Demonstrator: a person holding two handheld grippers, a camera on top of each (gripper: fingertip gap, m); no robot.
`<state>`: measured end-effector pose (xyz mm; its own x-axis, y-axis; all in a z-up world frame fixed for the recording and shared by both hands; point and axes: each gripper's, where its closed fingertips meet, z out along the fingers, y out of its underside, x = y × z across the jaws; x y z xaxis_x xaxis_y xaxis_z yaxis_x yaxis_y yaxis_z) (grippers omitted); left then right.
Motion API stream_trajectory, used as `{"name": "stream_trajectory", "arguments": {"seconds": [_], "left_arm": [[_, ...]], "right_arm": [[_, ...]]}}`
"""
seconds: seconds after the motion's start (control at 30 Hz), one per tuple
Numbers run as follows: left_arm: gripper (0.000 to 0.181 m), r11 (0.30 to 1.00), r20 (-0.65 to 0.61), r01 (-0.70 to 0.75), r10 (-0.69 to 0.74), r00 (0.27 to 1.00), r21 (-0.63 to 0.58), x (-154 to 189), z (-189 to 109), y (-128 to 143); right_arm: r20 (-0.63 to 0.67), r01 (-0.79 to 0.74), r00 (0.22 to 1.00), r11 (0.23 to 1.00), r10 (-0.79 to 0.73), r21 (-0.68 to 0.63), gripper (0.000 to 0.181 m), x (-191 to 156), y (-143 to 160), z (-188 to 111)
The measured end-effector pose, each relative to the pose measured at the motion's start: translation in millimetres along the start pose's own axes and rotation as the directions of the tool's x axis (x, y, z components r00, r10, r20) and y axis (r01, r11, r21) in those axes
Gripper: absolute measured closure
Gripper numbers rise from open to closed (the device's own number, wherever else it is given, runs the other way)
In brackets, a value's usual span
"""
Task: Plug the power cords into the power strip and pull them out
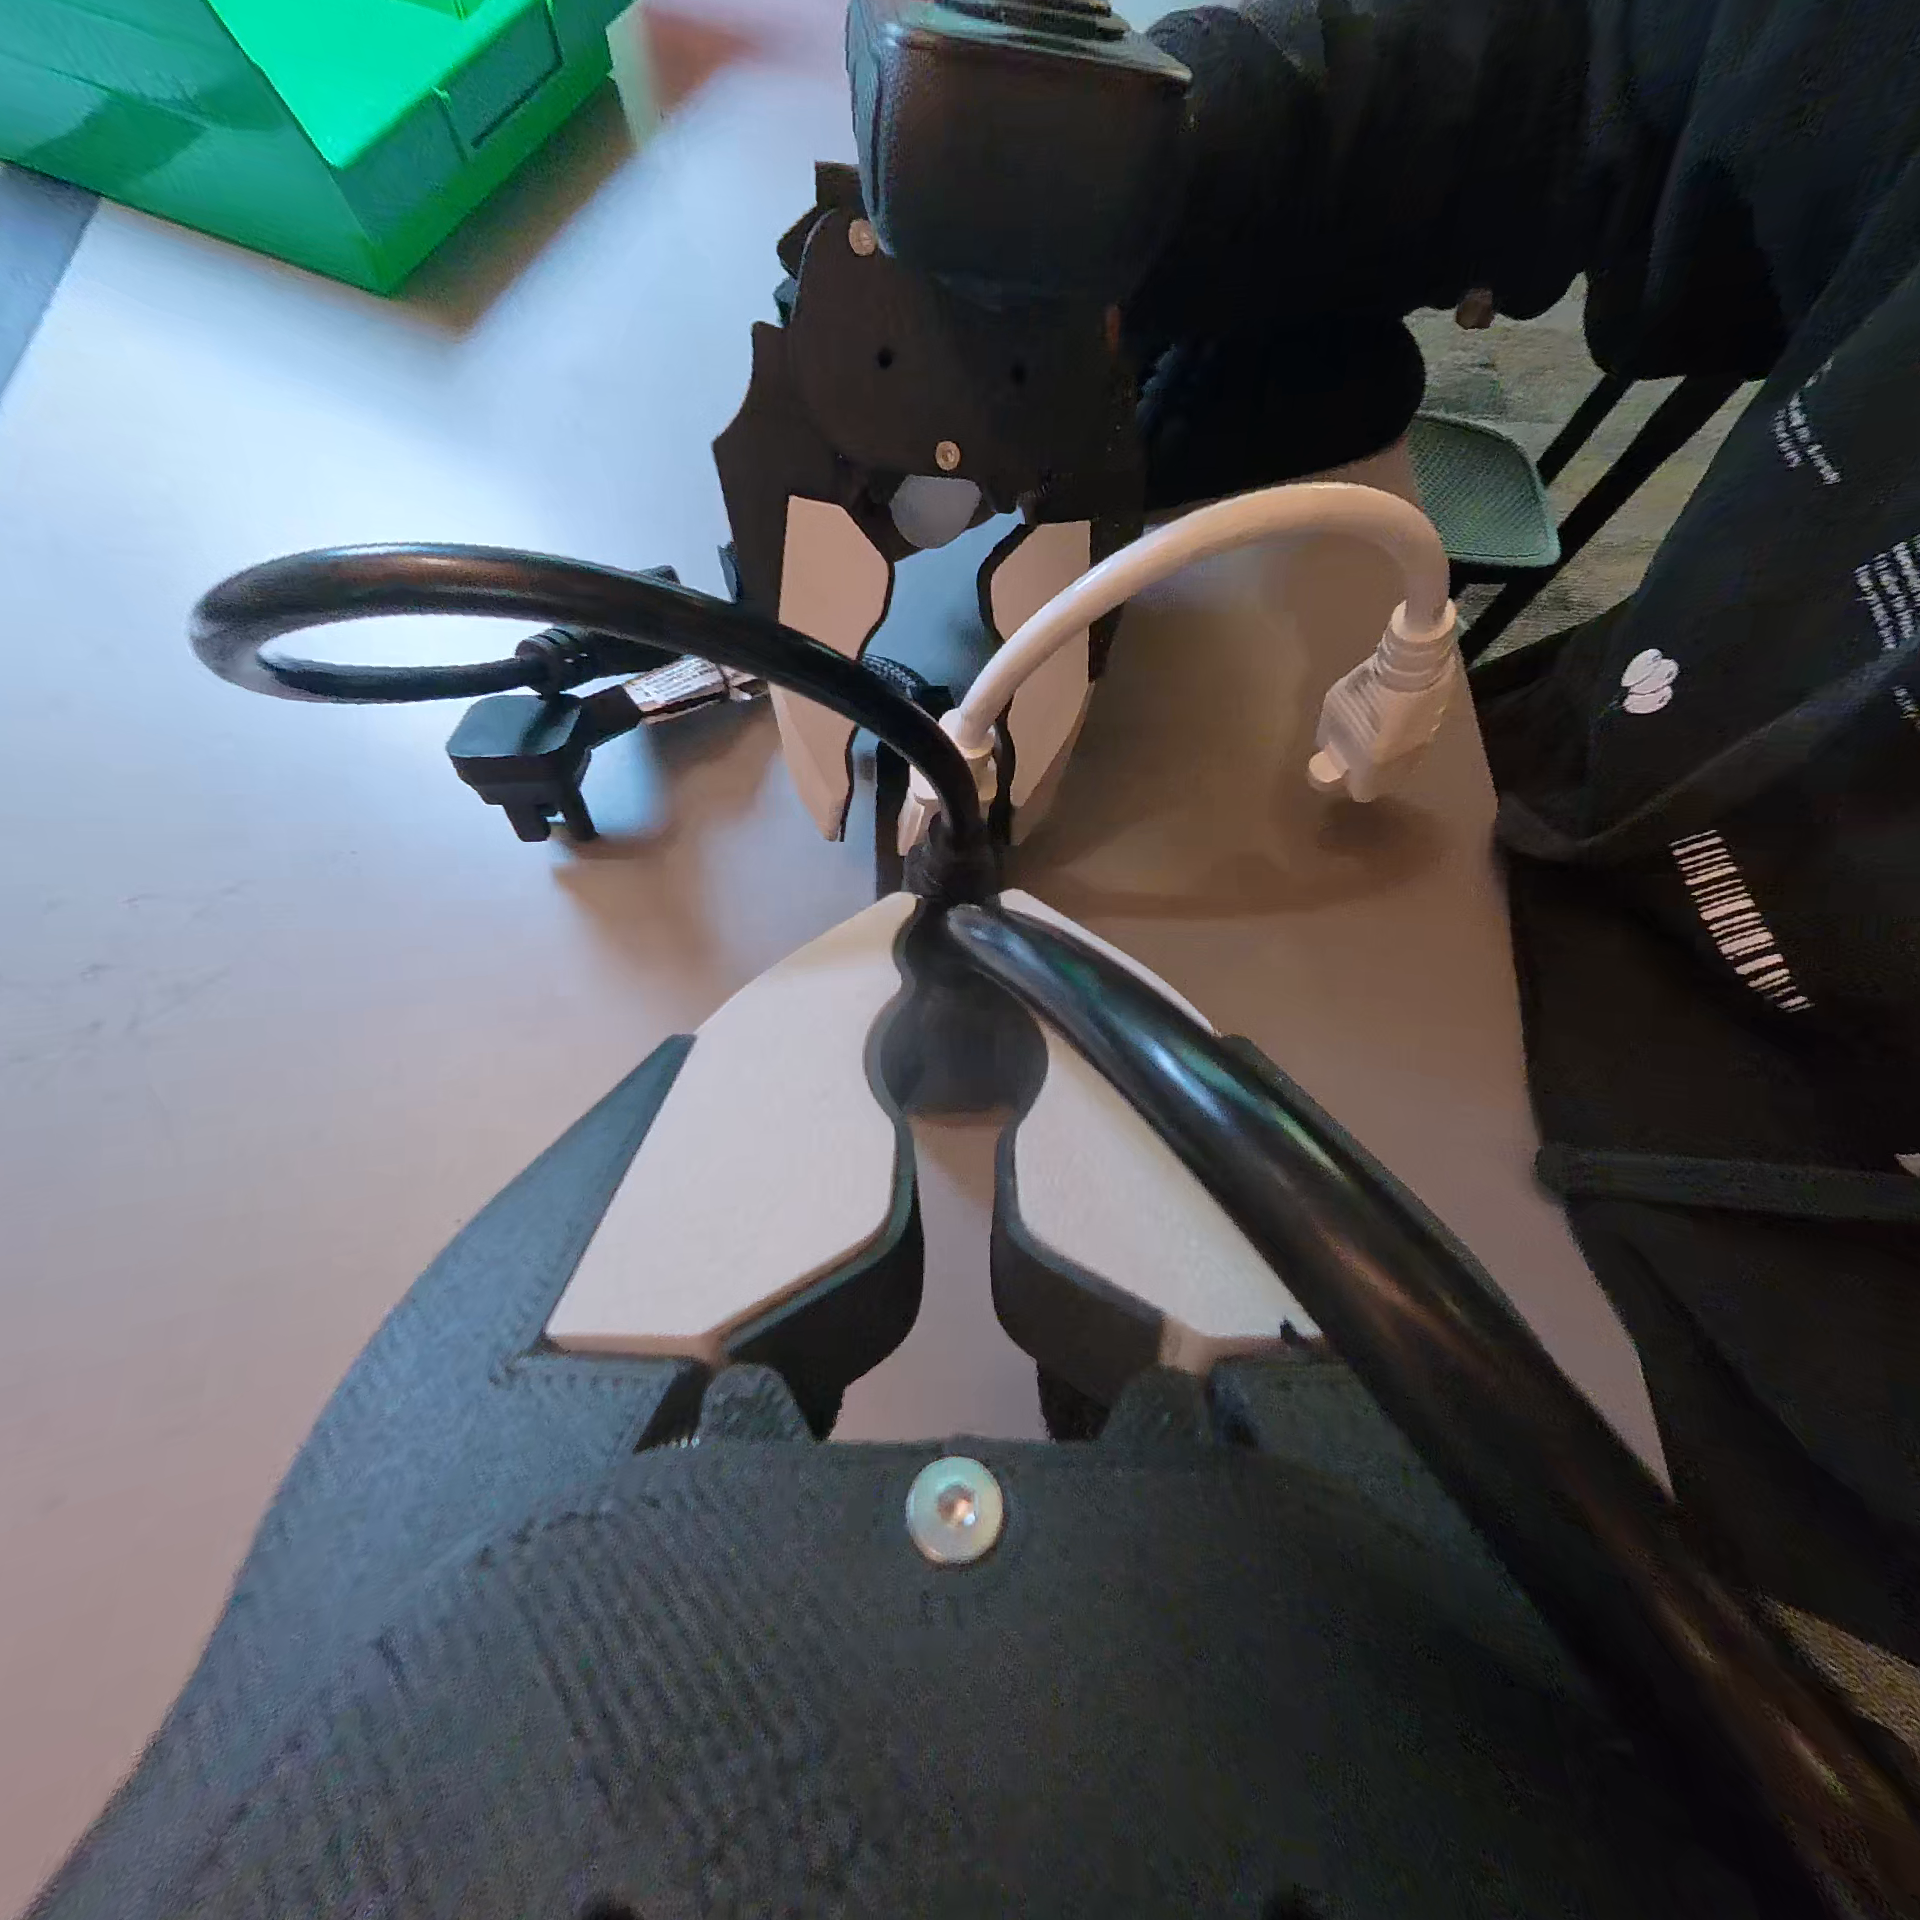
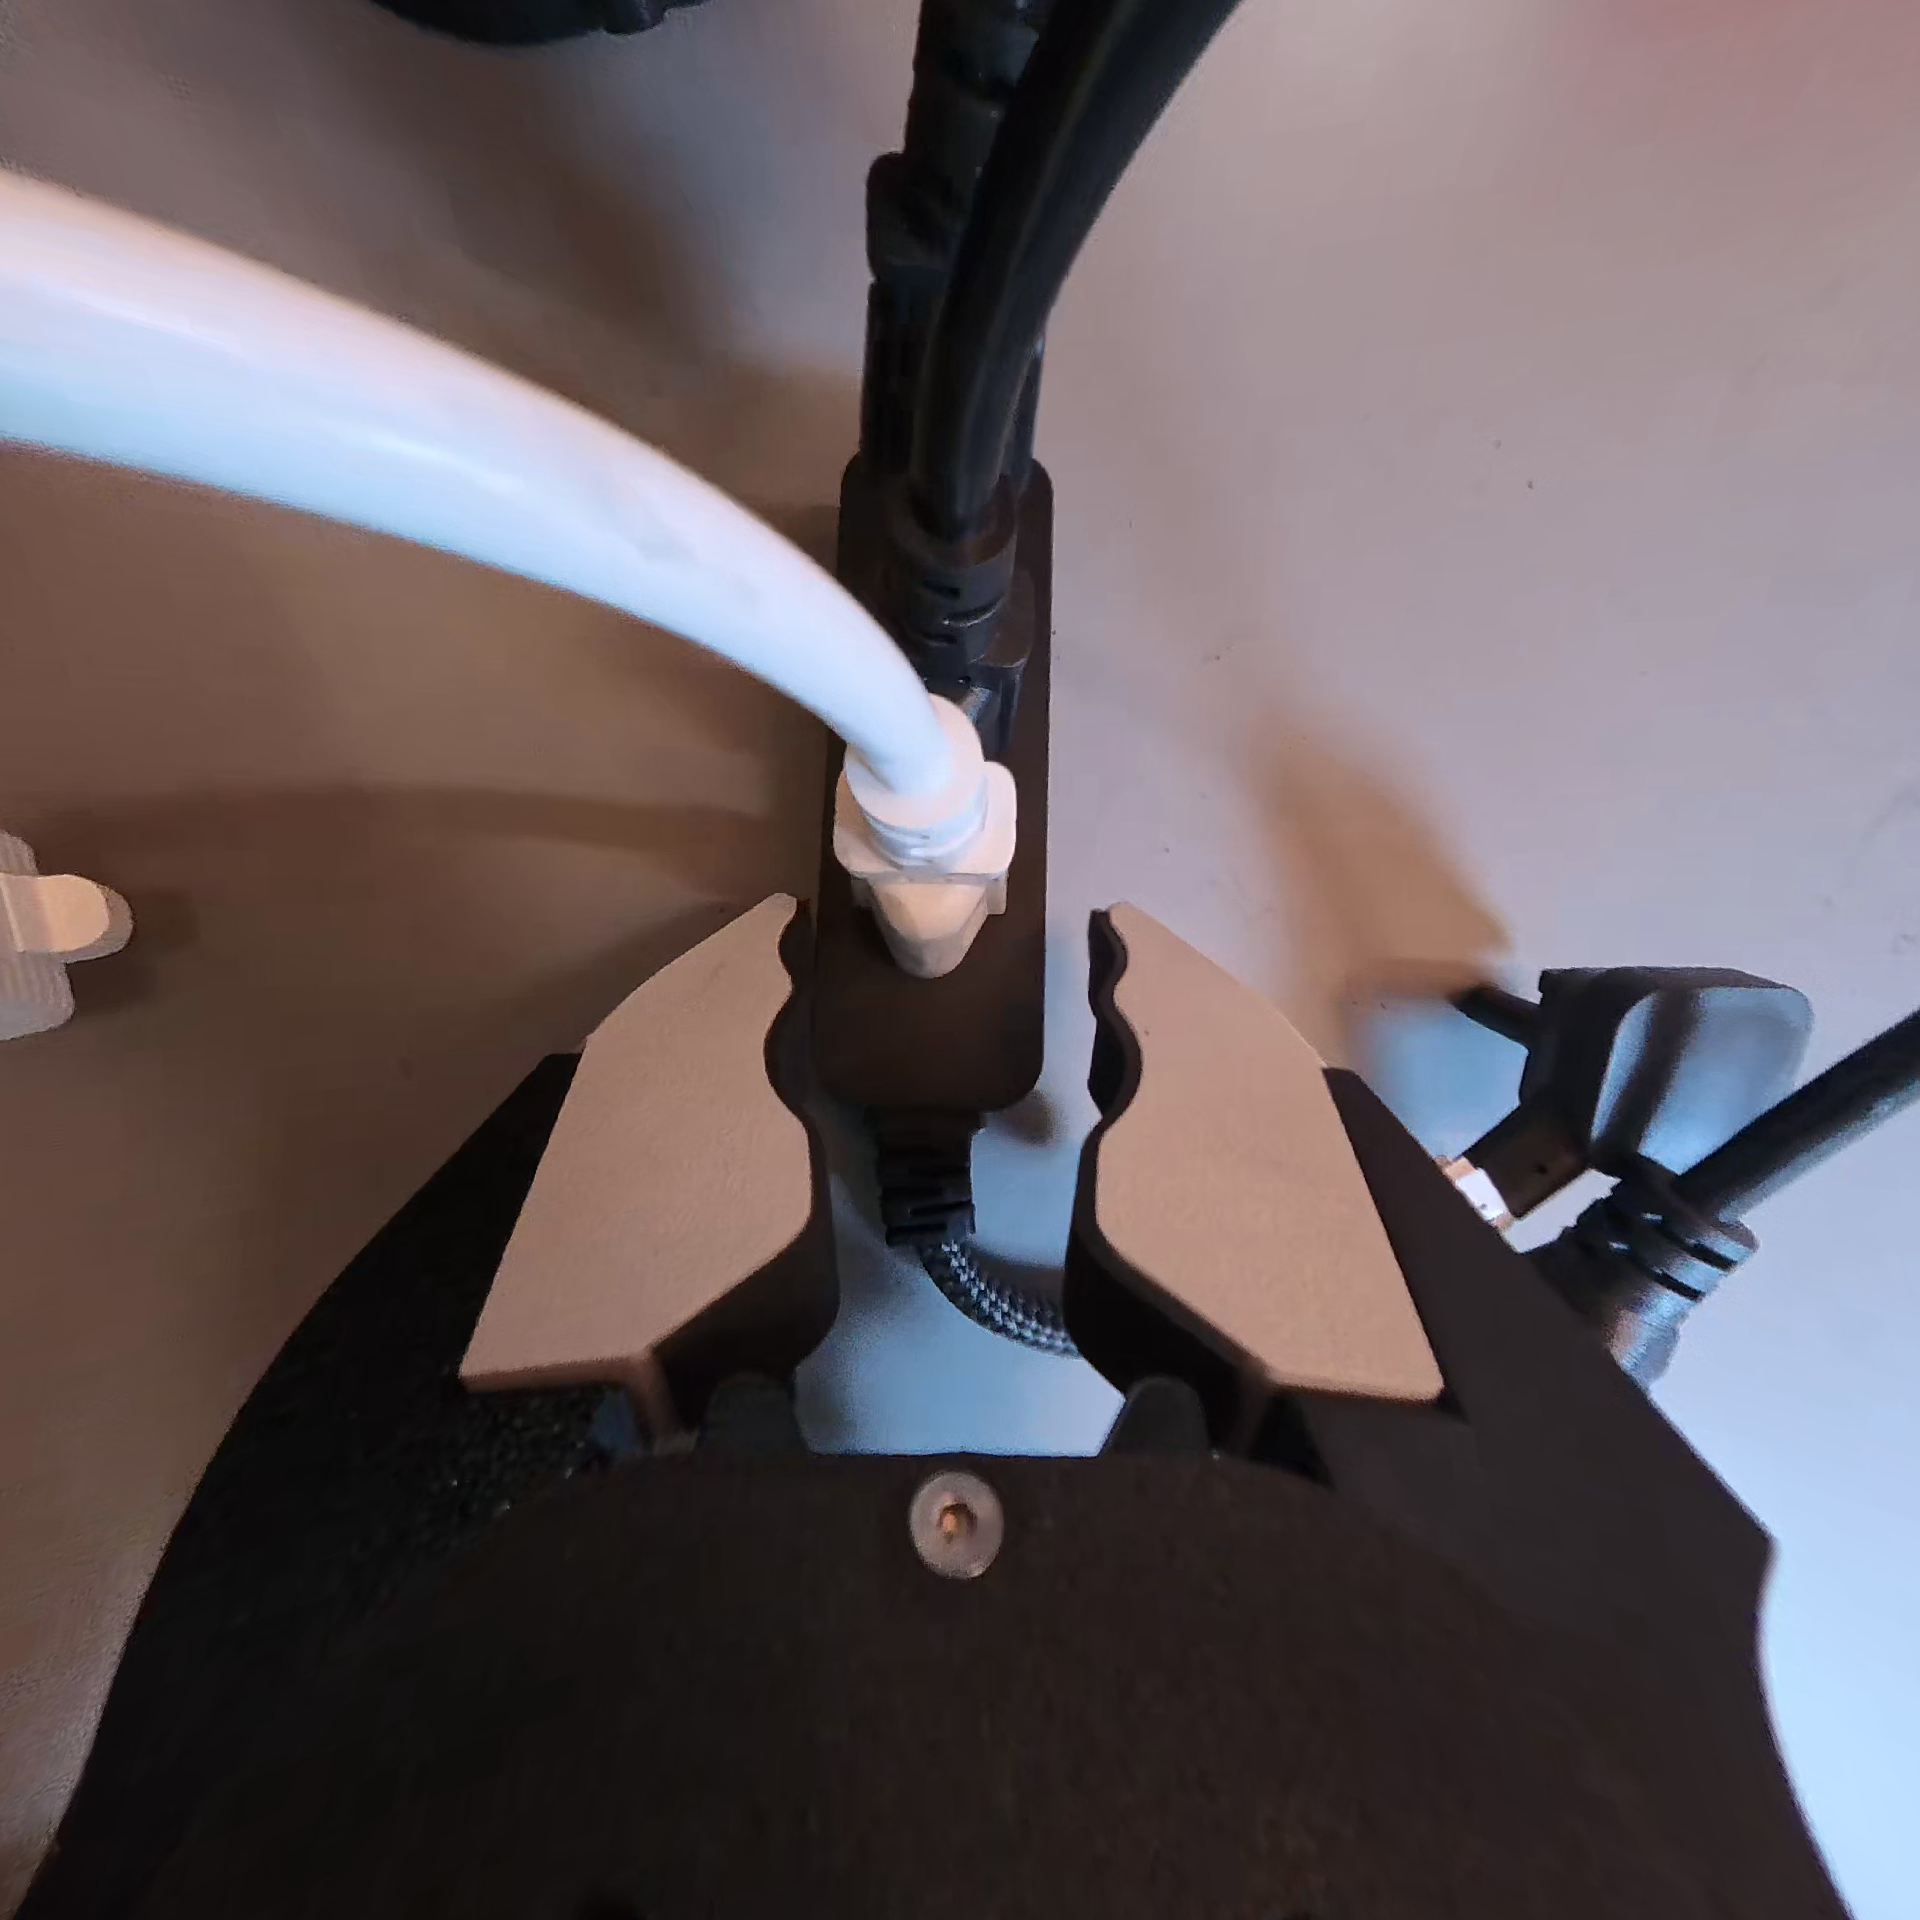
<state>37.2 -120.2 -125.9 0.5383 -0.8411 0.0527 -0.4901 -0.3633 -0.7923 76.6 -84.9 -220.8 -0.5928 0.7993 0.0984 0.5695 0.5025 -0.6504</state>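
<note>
Your left gripper (image 1: 951, 997) has its fingers closed on the black plug (image 1: 951, 1049) of a thick black cord (image 1: 582, 592), which arches up and loops away to the left over the surface (image 1: 312, 987). Your right gripper (image 2: 940, 935) stands opposite, fingers apart, straddling the near end of the black power strip (image 2: 935, 1018); the left finger (image 2: 675, 1122) lies against the strip's side, the right finger (image 2: 1226, 1122) just clear of it. On the strip, a white plug (image 2: 925, 873) with its white cord (image 2: 416, 457) sits seated nearest your right gripper, with black plugs and cords (image 2: 956, 561) beyond it. The strip's braided lead (image 2: 987, 1288) exits between the right fingers. The white cord's free end (image 1: 1382, 707) hangs above the surface to the right. A loose black plug (image 1: 520, 743) rests on the surface to the left; a green box (image 1: 312, 125) stands far behind
</note>
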Motion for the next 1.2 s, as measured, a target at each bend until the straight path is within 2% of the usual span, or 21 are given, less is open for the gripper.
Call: {"name": "stream_trajectory", "arguments": {"seconds": [0.3,0.4,0.53,0.6,0.73,0.97,1.1,1.2], "left_arm": [[0.172,0.997,-0.024,-0.062,0.061,0.998,-0.051,-1.4,12.2,3.8],[0.172,0.998,-0.002,-0.06,0.06,0.998,-0.012,-3.3,15.2,5.2],[0.162,0.998,0.045,-0.057,0.058,0.997,-0.028,-2.9,31.8,25.1],[0.161,0.998,0.072,-0.067,0.067,0.995,-0.002,-2.7,37.7,26.5],[0.161,0.998,0.066,-0.061,0.06,0.996,0.016,-3.9,39.1,26.5],[0.161,0.996,0.039,-0.091,0.092,0.995,-0.022,-7.1,41.3,29.1],[0.161,0.994,0.023,-0.103,0.104,0.994,-0.033,-9.6,41.9,29.3],[0.161,0.992,0.022,-0.1,0.102,0.995,-0.072,-11.1,41.8,30.0]], "right_arm": [[0.001,0.005,1.0,1.0,-0.005,0.023,0.136,-1.6,-0.9,2.6],[-0.011,0.01,1.0,1.0,-0.01,0.01,0.137,-1.7,2.3,6.9],[-0.008,0.005,1.0,1.0,-0.005,0.019,0.137,-2.1,2.4,7.4],[-0.004,0.007,1.0,1.0,-0.007,0.015,0.137,-2.2,2.4,7.4],[0.004,0.003,1.0,1.0,-0.003,0.017,0.138,-2.5,2.5,7.5],[0.01,-0.005,1.0,1.0,0.005,0.022,0.138,-2.0,2.5,6.9],[0.015,-0.029,0.999,0.997,0.029,0.067,0.137,0.7,-2.1,-8.7],[0.008,-0.017,1.0,0.999,0.017,0.034,0.138,1.3,5.7,-17.8]]}}
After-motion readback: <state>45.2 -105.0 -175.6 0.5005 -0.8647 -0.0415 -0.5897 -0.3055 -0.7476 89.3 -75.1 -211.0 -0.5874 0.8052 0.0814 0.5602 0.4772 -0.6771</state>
